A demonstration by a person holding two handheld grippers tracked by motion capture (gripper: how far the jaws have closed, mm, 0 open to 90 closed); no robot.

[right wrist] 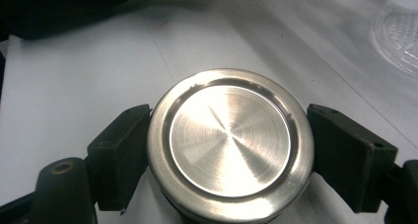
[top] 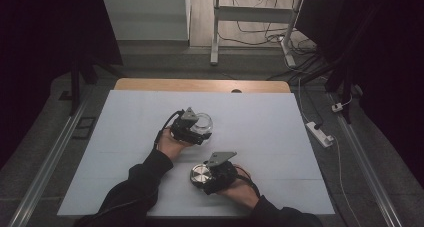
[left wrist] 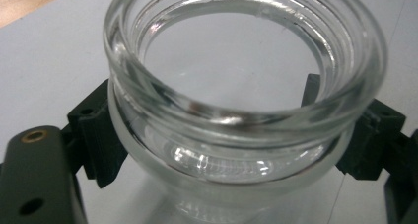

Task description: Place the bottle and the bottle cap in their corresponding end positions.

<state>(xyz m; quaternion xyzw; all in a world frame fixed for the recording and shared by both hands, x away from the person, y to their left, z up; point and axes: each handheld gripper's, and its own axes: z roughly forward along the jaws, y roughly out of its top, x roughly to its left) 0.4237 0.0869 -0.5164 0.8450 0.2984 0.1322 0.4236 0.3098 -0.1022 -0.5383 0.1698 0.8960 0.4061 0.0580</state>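
A clear glass jar (top: 207,120) with an open mouth stands on the white board (top: 270,122) near its middle. My left gripper (top: 199,129) is shut on it from the left. In the left gripper view the jar (left wrist: 246,51) sits between both black pads (left wrist: 96,135), just below its threaded rim. A round brushed-metal lid (top: 199,175) lies nearer the front edge, and my right gripper (top: 206,179) is shut on it. In the right gripper view the lid (right wrist: 230,142) lies flat, top face up, with a pad (right wrist: 118,155) pressed against each side.
The board covers a wooden table whose far edge (top: 200,84) shows. Dark sleeves (top: 135,192) come in from the bottom. A power strip (top: 320,133) and cables lie on the floor to the right. The jar (right wrist: 399,34) shows at the right gripper view's upper right.
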